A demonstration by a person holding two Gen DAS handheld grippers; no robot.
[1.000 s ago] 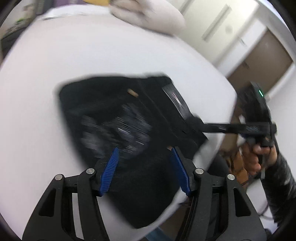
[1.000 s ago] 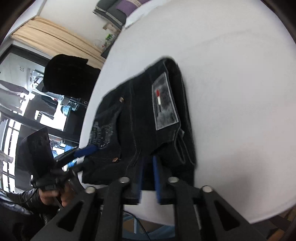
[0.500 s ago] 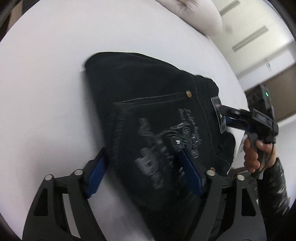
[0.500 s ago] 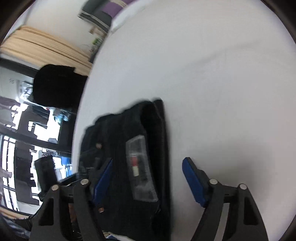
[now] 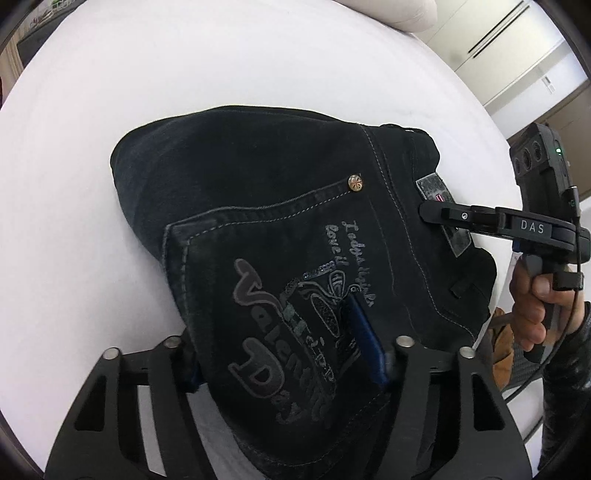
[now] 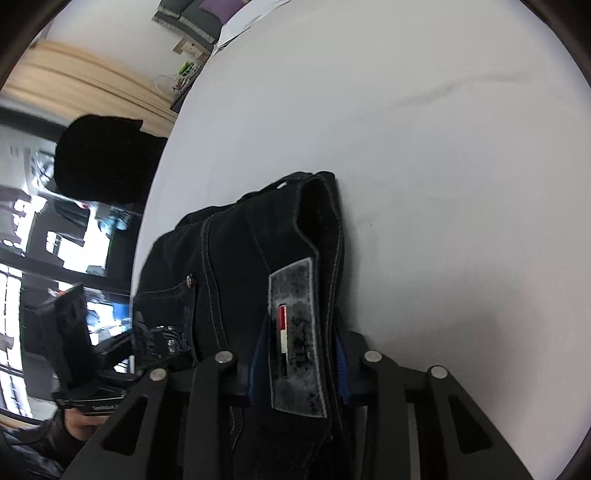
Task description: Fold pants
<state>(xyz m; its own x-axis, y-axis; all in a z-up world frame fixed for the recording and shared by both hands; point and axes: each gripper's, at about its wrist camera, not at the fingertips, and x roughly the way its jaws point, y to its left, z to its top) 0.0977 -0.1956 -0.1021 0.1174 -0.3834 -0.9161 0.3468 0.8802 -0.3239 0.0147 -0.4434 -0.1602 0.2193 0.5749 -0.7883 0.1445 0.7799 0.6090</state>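
Observation:
The black jeans lie folded into a compact bundle on the white table, back pocket with grey lettering facing up. My left gripper straddles the pocket end, its blue pads on either side of the fabric, jaws wide. My right gripper straddles the waistband with the grey leather patch between its blue pads, which sit close against the cloth. The right gripper also shows in the left wrist view, over the patch.
A white pillow lies at the far side of the table. Cupboards and a door stand behind. In the right wrist view a dark chair back and windows are to the left; the table edge runs near the jeans.
The right gripper, shut one second ago, opened and slid over the waistband patch. The left gripper moved in over the pocket end, so the jeans now fill both views.

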